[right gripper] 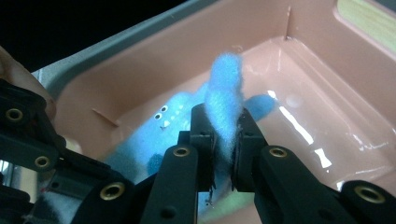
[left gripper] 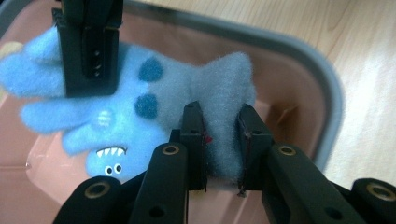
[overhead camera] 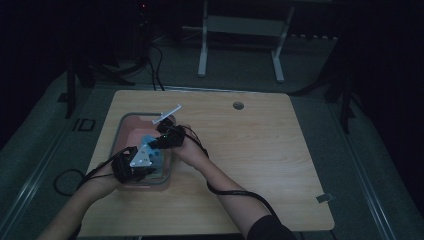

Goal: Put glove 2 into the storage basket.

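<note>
Both tongs grip one fuzzy blue glove over a pink tub. At the lower left of the high view, the left tongs (overhead camera: 150, 159) sit over the near end of the tub (overhead camera: 131, 120), which stands on the left part of the wooden tabletop (overhead camera: 260, 165). In the left gripper view these left tongs (left gripper: 223, 135) are clamped narrow on the glove's (left gripper: 140, 107) grey-blue cuff, low and right of centre, while the fingers spread toward the upper left with dark spots and a small toothy face printed on the palm. Just right of them in the high view, the right tongs (overhead camera: 161, 140) reach in from the centre of the frame. In the right gripper view the right tongs (right gripper: 225, 140) pinch a single glove finger (right gripper: 223, 98), which stands up between the pads, with the rest of the glove hanging over the tub's glossy floor (right gripper: 299, 116). A white strip (overhead camera: 167, 114) lies across the tub's far rim.
</note>
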{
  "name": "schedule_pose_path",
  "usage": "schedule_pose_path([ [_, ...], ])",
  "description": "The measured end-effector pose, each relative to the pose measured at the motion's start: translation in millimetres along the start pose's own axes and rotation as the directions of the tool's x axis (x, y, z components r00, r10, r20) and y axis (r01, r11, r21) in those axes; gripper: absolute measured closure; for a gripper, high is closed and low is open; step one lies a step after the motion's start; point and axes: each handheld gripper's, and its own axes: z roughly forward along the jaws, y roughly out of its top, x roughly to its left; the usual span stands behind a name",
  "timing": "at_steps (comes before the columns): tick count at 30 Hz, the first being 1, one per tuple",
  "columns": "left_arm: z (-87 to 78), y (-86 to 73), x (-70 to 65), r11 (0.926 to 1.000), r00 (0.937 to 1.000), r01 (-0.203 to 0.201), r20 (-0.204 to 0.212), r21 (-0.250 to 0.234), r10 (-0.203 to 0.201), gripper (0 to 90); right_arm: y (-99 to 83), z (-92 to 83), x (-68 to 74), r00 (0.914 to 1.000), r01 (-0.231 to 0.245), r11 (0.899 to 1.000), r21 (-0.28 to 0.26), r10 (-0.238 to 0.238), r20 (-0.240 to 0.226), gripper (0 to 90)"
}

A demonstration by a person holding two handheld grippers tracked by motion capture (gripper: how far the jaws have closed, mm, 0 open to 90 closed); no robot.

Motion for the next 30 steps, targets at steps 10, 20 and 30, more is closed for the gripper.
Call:
schedule_pose_path([
  [10,13.6,0.3,6.1,0.9989,0.9991,0.019,0.036,0.043,-0.021,76.3,-4.7,13.8,-8.7,0.9991,-0.002,0.999,0.049,0.0,0.042,79.6],
  [20,19.8,1.2,7.8,0.9981,0.9983,0.036,0.044,0.049,-0.038,75.6,-5.3,16.2,-15.7,0.9978,-0.012,0.998,0.057,0.009,0.066,67.3],
  [30,22.9,2.0,8.4,0.9976,0.9967,0.042,0.067,0.056,-0.046,72.6,-2.1,-6.7,-21.1,0.9976,-0.031,0.999,-0.017,0.032,0.062,39.0],
])
